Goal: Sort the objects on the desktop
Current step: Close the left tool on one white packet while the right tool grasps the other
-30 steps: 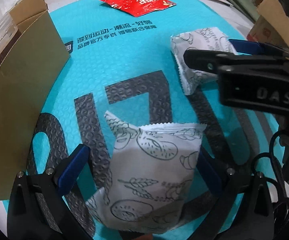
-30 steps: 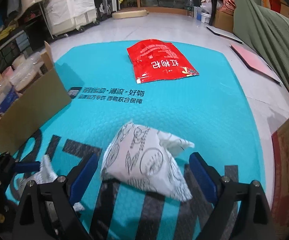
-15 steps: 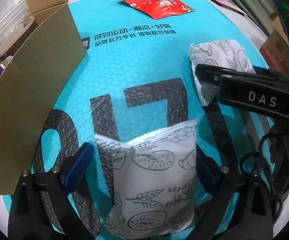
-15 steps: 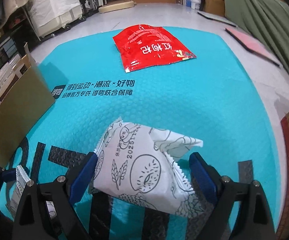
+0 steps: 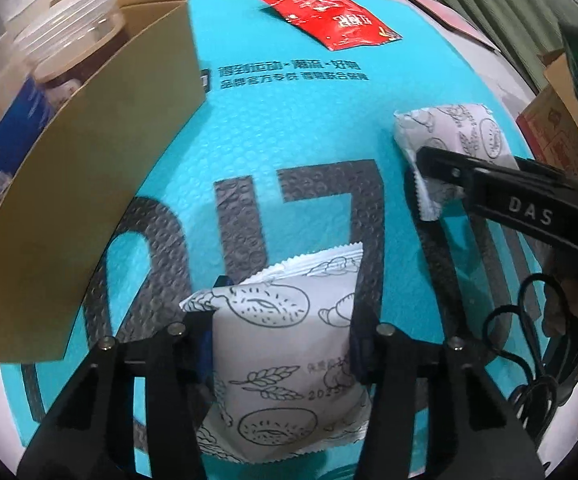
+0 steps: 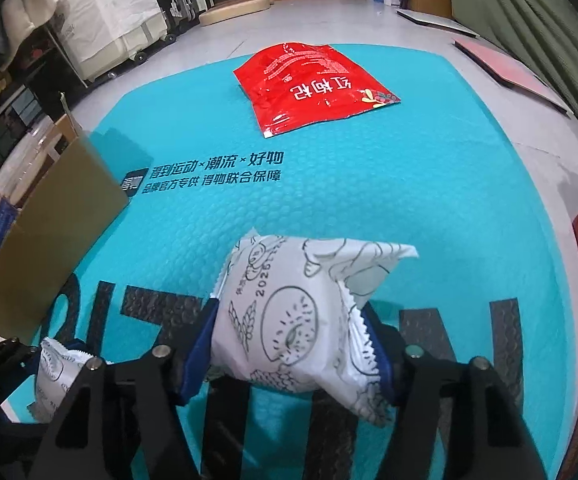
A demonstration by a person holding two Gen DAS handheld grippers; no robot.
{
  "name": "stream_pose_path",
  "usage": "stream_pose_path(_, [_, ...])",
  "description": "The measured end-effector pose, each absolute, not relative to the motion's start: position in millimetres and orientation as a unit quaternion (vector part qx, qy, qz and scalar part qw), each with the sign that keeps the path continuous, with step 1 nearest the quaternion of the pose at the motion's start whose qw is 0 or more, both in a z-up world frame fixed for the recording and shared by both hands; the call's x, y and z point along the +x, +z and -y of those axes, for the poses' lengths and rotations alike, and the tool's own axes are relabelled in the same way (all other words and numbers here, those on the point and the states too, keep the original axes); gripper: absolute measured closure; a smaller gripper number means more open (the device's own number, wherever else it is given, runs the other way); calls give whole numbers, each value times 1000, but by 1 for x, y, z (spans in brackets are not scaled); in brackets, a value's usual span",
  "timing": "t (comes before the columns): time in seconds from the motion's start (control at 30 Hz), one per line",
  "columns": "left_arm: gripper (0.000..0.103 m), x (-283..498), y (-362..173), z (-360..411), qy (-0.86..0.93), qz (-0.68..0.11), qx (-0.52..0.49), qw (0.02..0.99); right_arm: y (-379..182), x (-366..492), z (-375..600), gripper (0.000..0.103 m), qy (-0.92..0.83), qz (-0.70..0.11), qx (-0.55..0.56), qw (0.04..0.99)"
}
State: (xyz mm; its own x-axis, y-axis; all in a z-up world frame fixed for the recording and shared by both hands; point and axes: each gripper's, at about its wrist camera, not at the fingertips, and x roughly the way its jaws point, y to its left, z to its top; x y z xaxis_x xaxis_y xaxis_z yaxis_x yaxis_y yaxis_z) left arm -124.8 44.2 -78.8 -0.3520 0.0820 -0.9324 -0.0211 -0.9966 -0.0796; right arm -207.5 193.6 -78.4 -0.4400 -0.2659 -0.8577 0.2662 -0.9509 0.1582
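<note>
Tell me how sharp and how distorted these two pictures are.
Left wrist view: strong fisheye bending, dark vignetted corners, the cardboard box wall curves; white snack packet print is readable. Right wrist view: same barrel distortion, red packet shows glare, background shelves soft.

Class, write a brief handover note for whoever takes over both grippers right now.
Left gripper: shut on a white line-drawn snack packet.
Right gripper: shut on a second white printed packet.
A flat red foil pouch lies at the far end of the teal bubble mat; a brown cardboard box stands on the left.
Done: both packets gripped. Left: placing them, then the pouch.
</note>
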Motion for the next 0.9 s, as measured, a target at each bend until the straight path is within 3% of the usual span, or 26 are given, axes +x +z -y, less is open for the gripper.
stream_pose_path(0.9, [56,-66,3,7,849,72,-524,-14,-24,-132,-184,42,-846,-24,493,202])
